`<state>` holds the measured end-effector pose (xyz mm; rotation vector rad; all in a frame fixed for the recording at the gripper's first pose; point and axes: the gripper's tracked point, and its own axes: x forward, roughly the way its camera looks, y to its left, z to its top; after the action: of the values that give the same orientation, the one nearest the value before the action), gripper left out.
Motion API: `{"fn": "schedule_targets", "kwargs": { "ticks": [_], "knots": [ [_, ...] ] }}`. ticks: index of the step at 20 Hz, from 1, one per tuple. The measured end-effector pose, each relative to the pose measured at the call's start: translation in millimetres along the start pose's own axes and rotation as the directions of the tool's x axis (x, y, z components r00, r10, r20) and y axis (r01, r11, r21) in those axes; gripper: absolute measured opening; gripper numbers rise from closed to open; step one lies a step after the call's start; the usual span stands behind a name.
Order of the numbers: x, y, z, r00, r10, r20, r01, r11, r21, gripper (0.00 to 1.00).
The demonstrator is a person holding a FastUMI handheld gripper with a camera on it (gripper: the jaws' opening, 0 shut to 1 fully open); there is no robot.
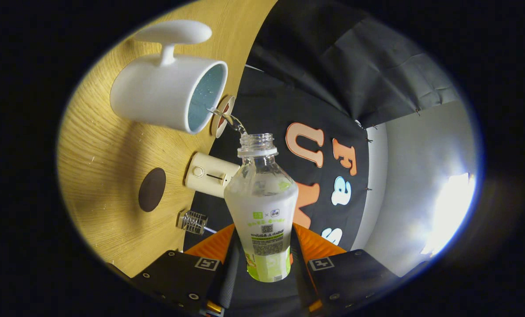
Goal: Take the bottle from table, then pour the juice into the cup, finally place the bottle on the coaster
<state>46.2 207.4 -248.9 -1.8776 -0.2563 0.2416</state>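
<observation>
While the gripper (264,257) clamped the clear bottle (262,207) between both fingers, its green-and-white label with a code patch was too small to read. Uncapped and tipped, it sent a thin stream of juice (231,121) into the white cup (168,90) on the wooden counter (99,145), left of the bottle, near a dark round coaster (152,189).

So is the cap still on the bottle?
No, the bottle, held between the gripper's fingers, has a bare open neck, and liquid streams from it into the white cup.
</observation>
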Motion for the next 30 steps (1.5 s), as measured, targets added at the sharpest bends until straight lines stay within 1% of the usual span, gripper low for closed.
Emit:
{"fn": "schedule_targets", "kwargs": {
  "ticks": [16,30],
  "knots": [
    [10,-18,0,0.999,-0.048,0.020,0.049,0.996,-0.078,0.59],
    [19,-32,7,0.993,-0.092,0.069,0.101,0.985,-0.139,0.59]
  ]
}}
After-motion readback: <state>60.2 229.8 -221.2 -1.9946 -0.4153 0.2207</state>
